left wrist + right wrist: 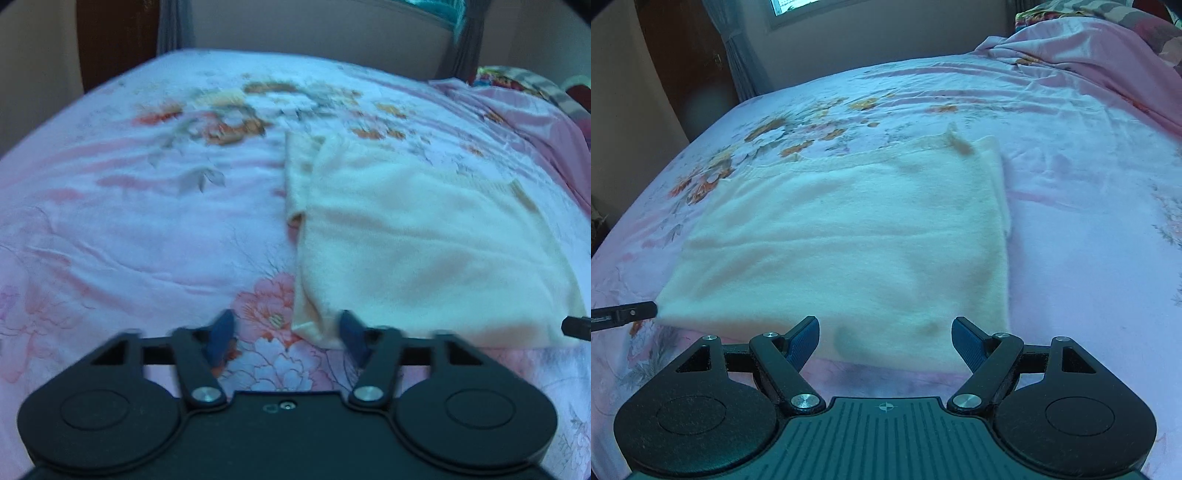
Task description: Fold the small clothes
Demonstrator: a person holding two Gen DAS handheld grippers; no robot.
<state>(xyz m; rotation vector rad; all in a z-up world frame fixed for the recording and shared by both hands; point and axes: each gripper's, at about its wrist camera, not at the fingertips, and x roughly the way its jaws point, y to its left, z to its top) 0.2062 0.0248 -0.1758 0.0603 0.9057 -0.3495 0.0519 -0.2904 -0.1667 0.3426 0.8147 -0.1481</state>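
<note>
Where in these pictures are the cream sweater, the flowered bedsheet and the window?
cream sweater [849, 236]: right wrist view, middle of its folded top layer.
flowered bedsheet [129, 221]: left wrist view, bare pink stretch left of the sweater.
window [798, 7]: right wrist view, lower pane at the top edge.

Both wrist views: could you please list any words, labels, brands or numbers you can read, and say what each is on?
None: no readable text in either view.
Cream garment: no label or print visible.
Floral bedsheet: flowers only.
Right gripper: a crosshair mark on its body, no lettering.
</note>
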